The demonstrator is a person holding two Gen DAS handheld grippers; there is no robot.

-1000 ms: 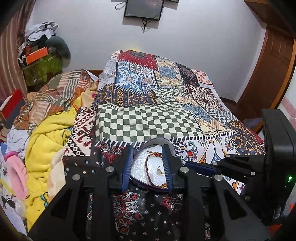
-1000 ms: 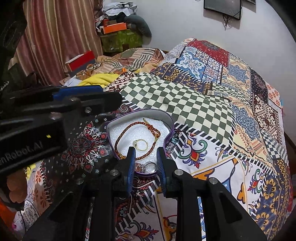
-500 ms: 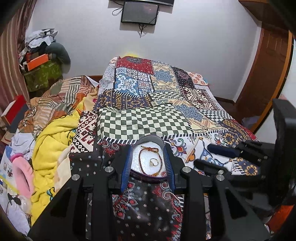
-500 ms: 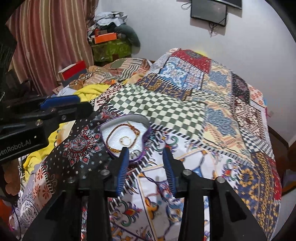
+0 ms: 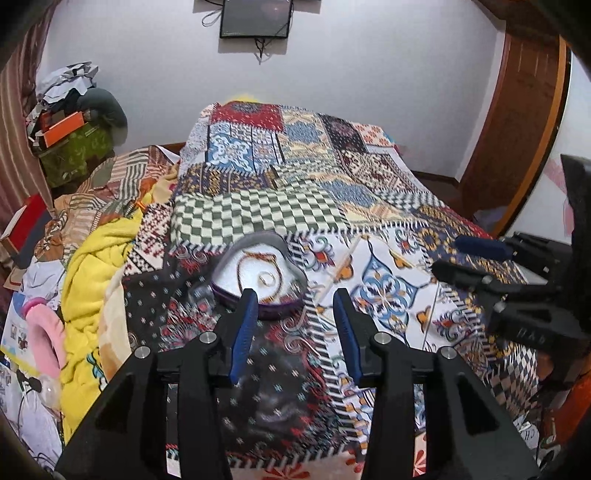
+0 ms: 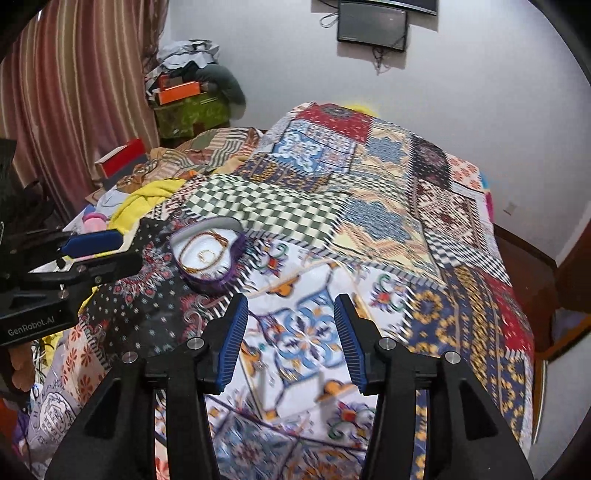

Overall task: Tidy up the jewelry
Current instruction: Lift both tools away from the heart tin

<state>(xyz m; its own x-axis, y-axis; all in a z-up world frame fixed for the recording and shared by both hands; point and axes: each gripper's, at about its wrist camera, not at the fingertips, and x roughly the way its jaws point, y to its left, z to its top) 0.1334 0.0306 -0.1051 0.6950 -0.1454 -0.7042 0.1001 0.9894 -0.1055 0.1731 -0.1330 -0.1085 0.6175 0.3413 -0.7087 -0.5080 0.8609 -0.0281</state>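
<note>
A heart-shaped purple jewelry box [image 5: 274,314] with a white lining lies open on the patchwork bedspread [image 5: 384,291]. Inside it are a braided brown bracelet [image 5: 246,259] and a gold ring [image 5: 266,277]. My left gripper [image 5: 293,300] hovers just in front of the box, open and empty, with the box behind its left finger. In the right wrist view the box [image 6: 210,282] sits up and to the left of my right gripper [image 6: 291,301], which is wide open over the white floral patch, apart from the box. The bracelet [image 6: 192,244] and the ring [image 6: 207,254] show there too.
A yellow blanket [image 5: 88,266] and loose clothes are heaped to the left of the bed. A green box [image 6: 190,114] with clutter on top stands by the striped curtain [image 6: 74,92]. A wooden door [image 5: 517,129] is at the right. A screen [image 5: 255,18] hangs on the wall.
Both grippers have drawn back from the box and opened wider. The right one, nearly shut at the box's near edge before, now hangs open to its right.
</note>
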